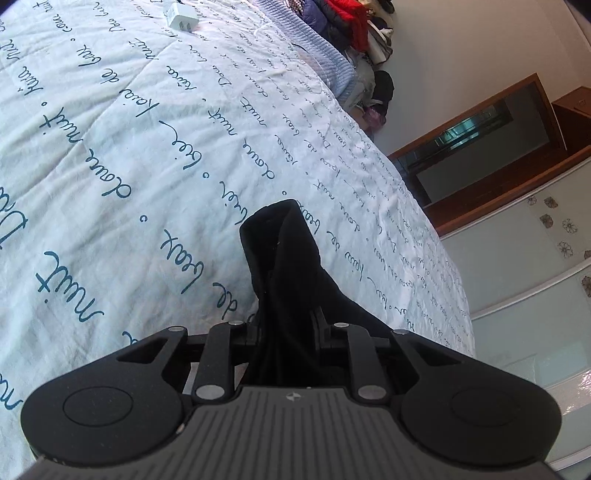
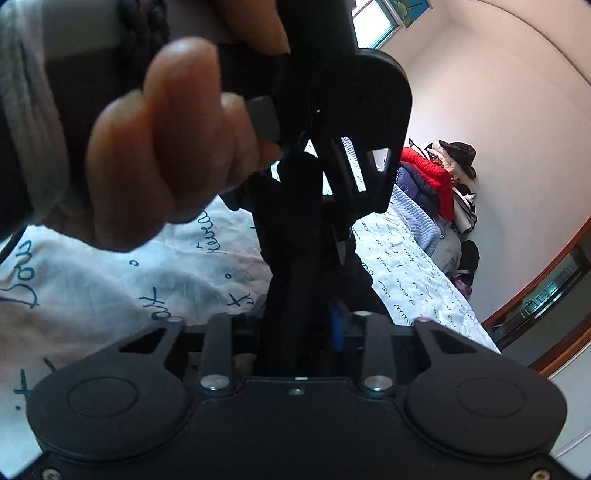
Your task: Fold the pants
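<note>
Left wrist view: left gripper (image 1: 286, 314) clamped on black pants (image 1: 280, 258), cloth hanging lengthwise toward bedspread (image 1: 110, 147). Right gripper (image 2: 295, 325) also pinching pants (image 2: 291, 258), left hand (image 2: 159, 147) close ahead.

Soft daylight from a window (image 2: 373, 26), strong fisheye curvature, blurred close-up hand (image 2: 159, 144).

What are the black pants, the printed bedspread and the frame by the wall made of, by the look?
Black pants: soft matte knit or woven cloth, judging by the limp folds; the fibre is unclear. Printed bedspread: thin, crinkled, cotton-like woven fabric, matte, with quilted seams and blue script. Frame: reddish-brown wood or veneer, semi-gloss, around a reflective, glass-like panel.
</note>
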The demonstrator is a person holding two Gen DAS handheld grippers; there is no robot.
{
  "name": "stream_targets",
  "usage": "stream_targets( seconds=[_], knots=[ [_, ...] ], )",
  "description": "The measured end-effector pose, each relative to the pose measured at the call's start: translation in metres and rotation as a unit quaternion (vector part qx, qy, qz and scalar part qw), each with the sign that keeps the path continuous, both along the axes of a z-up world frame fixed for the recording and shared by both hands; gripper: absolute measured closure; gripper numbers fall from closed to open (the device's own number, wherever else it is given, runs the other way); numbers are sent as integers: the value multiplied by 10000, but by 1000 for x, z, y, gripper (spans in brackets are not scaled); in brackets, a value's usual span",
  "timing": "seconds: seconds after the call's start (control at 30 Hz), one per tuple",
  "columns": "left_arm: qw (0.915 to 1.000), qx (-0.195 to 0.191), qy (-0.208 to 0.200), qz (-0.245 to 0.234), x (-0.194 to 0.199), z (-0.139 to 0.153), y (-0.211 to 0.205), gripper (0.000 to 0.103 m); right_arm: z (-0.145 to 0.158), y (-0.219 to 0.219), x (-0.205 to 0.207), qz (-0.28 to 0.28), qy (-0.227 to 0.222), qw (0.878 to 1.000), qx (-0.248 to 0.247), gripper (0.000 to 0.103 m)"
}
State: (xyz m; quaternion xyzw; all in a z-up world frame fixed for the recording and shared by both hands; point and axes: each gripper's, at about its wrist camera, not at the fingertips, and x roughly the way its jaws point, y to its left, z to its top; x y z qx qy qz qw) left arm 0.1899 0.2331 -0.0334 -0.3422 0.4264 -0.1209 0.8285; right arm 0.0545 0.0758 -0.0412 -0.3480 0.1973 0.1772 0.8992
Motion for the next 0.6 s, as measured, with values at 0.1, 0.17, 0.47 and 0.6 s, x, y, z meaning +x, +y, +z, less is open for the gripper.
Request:
stream_targets(
  seconds=[0.1,0.17,0.47,0.6],
  knots=[
    [9992,363,-163,-56,-4,13,-11,83,7,-7,-7,85,-115,9999,43,93],
    [9973,624,-371,-104,-10,28,-22,83,15,-17,-11,85,-81,9993,358,93],
    [9860,1104,-1226,-255,-42,88,-73,83,52,-71,-24,-68,-178,9859,1664,93],
    [9829,1115,-1422,-353,-51,106,-98,85,58,-94,-34,-159,-247,9803,1955,93]
  ],
)
